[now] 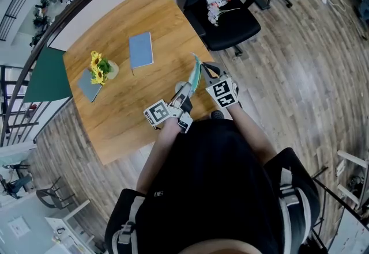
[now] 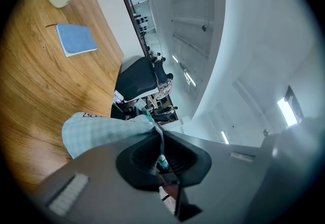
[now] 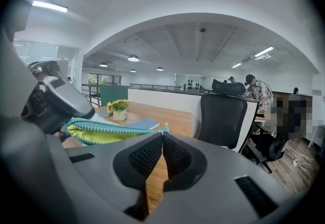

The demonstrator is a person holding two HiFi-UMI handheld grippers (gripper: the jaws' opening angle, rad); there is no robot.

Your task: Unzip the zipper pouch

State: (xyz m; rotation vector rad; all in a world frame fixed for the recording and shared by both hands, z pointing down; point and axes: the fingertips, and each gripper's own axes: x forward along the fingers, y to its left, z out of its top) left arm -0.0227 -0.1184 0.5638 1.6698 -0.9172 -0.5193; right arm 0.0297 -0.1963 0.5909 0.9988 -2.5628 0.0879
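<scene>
Zipper pouch [image 1: 195,76] is held clear of the worktop [image 1: 124,114], above its near right edge, stretched between the two claws. Left claw [image 2: 160,149] is clamped on the pouch's end tab. Right claw [image 3: 162,135] is pinched together on what appears to be the zipper pull [image 3: 164,127]. Teal teeth stand parted along the visible length, with yellow-green lining showing.

Assessment: the unzipping pull is at or near its end. The next move calls for confirming the slider has reached its stop, then setting the pouch down before release.
</scene>
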